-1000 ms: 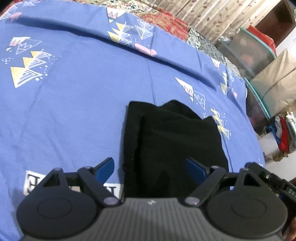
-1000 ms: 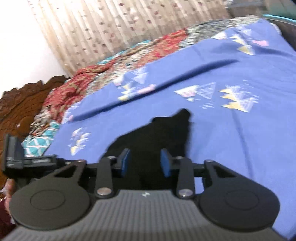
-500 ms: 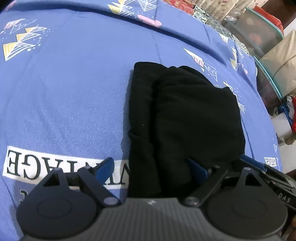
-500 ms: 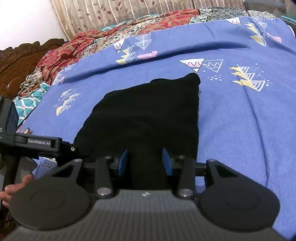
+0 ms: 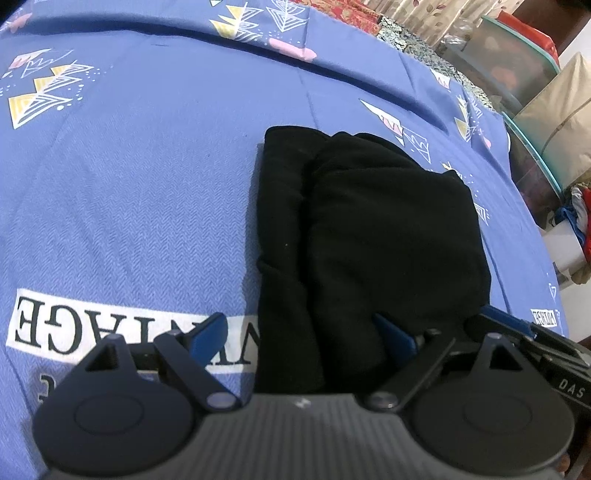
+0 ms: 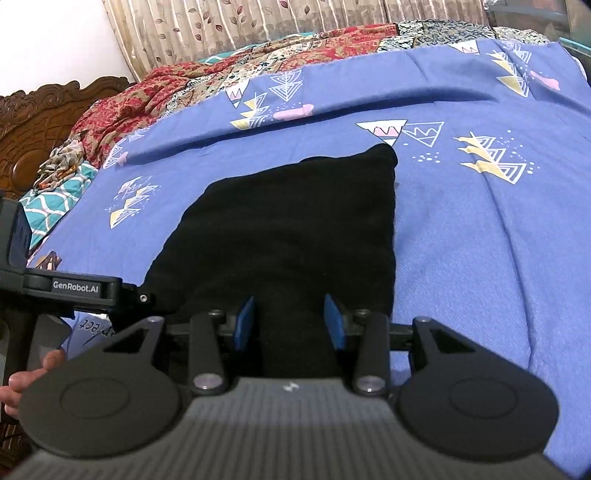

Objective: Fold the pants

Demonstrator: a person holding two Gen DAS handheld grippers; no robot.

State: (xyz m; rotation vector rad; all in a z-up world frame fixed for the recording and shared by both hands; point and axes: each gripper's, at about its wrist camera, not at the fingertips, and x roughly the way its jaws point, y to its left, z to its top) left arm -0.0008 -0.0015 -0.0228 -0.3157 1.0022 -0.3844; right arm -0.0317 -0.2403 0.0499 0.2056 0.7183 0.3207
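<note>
Both hand-held grippers hovered at the near edge of the folded black pants point(image 5: 388, 236) on the bed: left hand-held gripper point(image 5: 301, 334) wide, right hand-held gripper point(image 6: 290, 323) narrower, gripping nothing.

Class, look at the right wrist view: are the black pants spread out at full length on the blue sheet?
No. The black pants lie as a compact folded block on the blue sheet, with no legs stretched out.

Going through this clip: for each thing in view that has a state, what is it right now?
Pants: folded into a compact stack, lying flat on the bedsheet.
Bedsheet: spread over the bed, with a long ridge farther back.
Left gripper: open wide, straddling the stack's near left edge.
Right gripper: open partway over the stack's near edge; no visible pinch.
Curtain: drawn closed.
</note>
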